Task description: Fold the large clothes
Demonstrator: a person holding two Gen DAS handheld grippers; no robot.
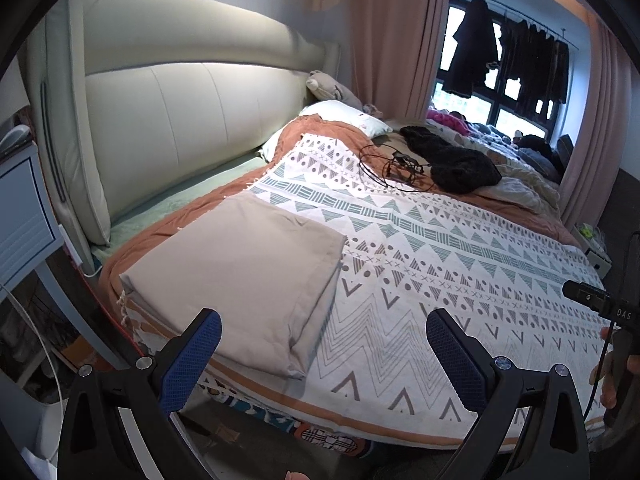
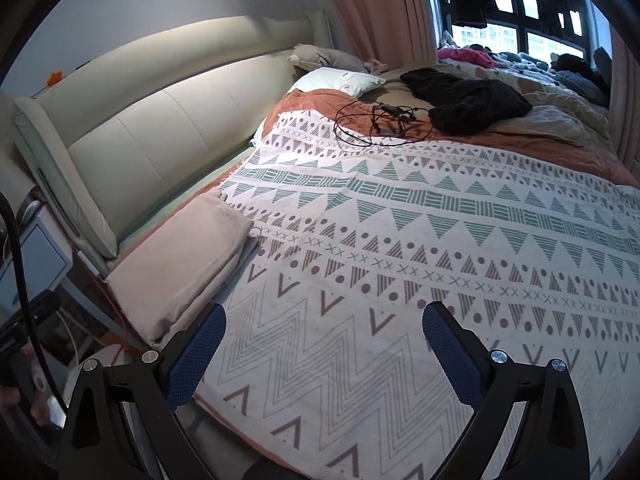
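A beige cloth [image 1: 236, 268] lies folded into a flat rectangle on the near left corner of the bed; it also shows at the left in the right wrist view [image 2: 184, 264]. It rests on a white patterned blanket [image 1: 440, 280] [image 2: 400, 260] spread over the bed. My left gripper [image 1: 324, 344] is open and empty, held above the bed's near edge just in front of the folded cloth. My right gripper [image 2: 324, 340] is open and empty above the blanket, to the right of the cloth. A black garment [image 1: 452, 160] [image 2: 468, 104] lies crumpled at the far side.
A padded cream headboard [image 1: 180, 120] runs along the left. A black cable bundle [image 1: 396, 168] [image 2: 376, 124] lies on the orange quilt near a white pillow [image 1: 344, 116]. Rumpled bedding and clothes pile up by the window [image 1: 500, 92]. A white nightstand [image 1: 20, 216] stands at left.
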